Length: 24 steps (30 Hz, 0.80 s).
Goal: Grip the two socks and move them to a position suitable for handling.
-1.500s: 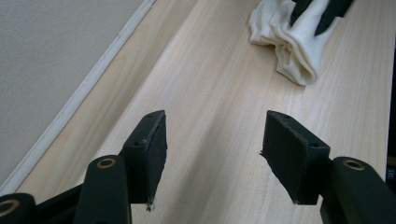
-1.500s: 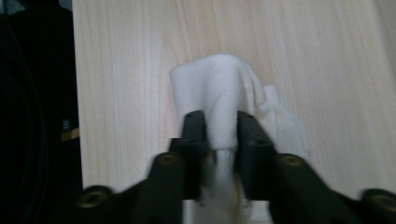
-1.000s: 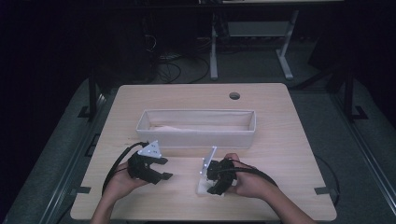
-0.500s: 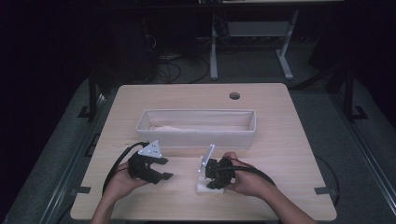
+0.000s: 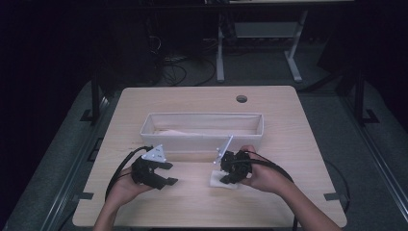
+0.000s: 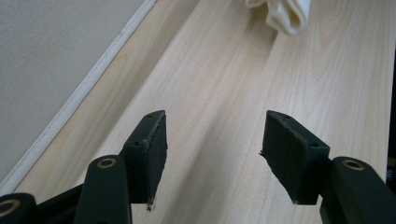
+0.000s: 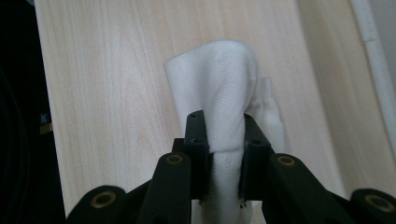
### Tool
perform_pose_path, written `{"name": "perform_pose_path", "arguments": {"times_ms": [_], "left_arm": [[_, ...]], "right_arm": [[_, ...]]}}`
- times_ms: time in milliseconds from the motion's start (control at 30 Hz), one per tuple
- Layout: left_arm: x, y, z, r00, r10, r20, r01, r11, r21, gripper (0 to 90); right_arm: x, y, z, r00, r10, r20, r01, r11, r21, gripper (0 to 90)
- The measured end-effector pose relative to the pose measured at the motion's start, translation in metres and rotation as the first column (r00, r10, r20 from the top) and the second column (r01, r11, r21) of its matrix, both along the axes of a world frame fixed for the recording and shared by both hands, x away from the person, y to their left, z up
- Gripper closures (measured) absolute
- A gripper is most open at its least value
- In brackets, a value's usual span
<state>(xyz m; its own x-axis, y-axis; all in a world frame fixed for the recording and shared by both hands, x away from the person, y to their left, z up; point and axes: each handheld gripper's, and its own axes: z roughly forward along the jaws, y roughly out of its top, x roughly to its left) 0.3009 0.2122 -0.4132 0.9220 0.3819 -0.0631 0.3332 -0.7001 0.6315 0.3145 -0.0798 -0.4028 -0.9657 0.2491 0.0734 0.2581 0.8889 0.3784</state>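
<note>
Right gripper [image 7: 219,140] clamped on a white folded cloth [image 7: 224,88], jaws having just closed, with the fabric bunched between the pads. Cloth on the table [image 5: 288,120] just in front of the long white bin [image 5: 202,131], near its right half. Left gripper [image 6: 212,149] spread wide with nothing between the jaws, in front of the bin's left end, near it. Grip only on a ridge of fabric: likely to slip out or unfold on lifting, and a trailing edge could snag the bin's rim. No readable writing or brand anywhere.

no readable text, labels, brands or numbers
</note>
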Motion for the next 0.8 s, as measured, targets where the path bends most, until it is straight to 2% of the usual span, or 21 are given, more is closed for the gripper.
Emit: {"name": "perform_pose_path", "arguments": {"times_ms": [367, 800], "left_arm": [[0.002, 0.001, -0.001, 1.0000, 0.007, -0.001, -0.007, 1.0000, 0.004, 37.3], [0.003, 0.000, -0.001, 0.9999, 0.011, 0.000, -0.011, 0.9999, -0.003, 35.8]], "right_arm": [[0.015, -0.021, 0.023, 0.9993, -0.038, 0.005, 0.037, 0.999, 0.033, 76.9], [0.032, -0.035, 0.045, 0.9985, -0.055, -0.003, 0.055, 0.997, 0.057, 76.8]]}}
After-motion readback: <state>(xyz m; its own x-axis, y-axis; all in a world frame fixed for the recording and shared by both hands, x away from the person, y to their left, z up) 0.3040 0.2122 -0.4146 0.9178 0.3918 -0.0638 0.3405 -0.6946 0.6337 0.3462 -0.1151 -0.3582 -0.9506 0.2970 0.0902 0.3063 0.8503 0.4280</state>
